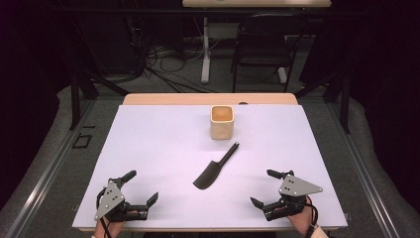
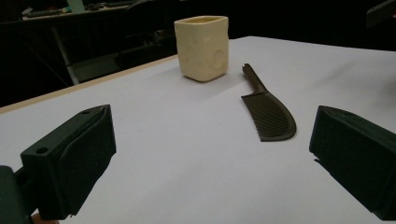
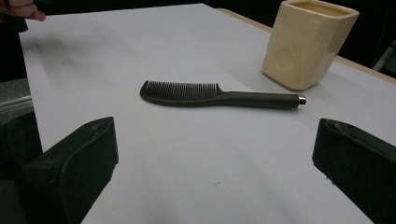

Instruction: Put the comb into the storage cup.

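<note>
Table: a white sheet [image 1: 163, 148] covers the tabletop, with a strip of bare wood showing along the far edge.
Comb: a dark comb [image 1: 214, 168] lies flat near the middle of the sheet, its handle pointing away toward the cup and its toothed end nearest the person. It sits between the two grippers, well apart from both.
Cup: a cream, square-sided cup [image 1: 222, 121] stands upright beyond the comb, near the handle's tip but not touching it.
Left gripper: the left gripper [image 1: 140, 186] rests low at the near left corner of the sheet, its jaws spread wide with nothing between them. In the left gripper view the comb [image 2: 268, 113] and cup [image 2: 203, 46] lie ahead.
Right gripper: the right gripper [image 1: 263, 188] rests at the near right corner, jaws also spread wide and empty. In the right gripper view the comb [image 3: 210, 94] lies side-on ahead, the cup [image 3: 308, 44] behind its handle end.
</note>
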A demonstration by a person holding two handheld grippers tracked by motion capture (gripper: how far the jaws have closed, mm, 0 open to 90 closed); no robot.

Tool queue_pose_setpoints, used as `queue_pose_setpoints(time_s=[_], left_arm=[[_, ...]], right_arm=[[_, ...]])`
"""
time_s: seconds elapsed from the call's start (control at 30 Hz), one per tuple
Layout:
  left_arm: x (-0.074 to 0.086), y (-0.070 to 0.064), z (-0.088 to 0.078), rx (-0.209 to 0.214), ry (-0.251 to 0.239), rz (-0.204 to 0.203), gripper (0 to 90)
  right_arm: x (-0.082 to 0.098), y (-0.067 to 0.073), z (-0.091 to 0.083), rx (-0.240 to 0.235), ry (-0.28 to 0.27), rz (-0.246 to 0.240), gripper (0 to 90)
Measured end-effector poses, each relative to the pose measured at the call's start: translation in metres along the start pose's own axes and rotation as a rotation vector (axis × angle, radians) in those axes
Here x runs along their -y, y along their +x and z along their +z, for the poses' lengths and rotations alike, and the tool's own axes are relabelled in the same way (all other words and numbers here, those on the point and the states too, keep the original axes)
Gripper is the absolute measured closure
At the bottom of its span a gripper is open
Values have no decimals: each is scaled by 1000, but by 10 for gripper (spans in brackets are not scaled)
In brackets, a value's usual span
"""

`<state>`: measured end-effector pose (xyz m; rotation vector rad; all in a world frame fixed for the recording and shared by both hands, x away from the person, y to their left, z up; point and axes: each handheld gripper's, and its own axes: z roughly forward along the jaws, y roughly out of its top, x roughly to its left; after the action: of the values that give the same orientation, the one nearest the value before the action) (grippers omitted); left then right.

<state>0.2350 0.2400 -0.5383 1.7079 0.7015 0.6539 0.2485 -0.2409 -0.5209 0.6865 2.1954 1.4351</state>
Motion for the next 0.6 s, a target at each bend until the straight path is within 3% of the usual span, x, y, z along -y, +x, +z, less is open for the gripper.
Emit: queue_pose_setpoints(time_s=[0.6], left_arm=[[0,-1,3,-2,6,5,7]], right_arm=[[-10,-4,16,11,25,1,0]])
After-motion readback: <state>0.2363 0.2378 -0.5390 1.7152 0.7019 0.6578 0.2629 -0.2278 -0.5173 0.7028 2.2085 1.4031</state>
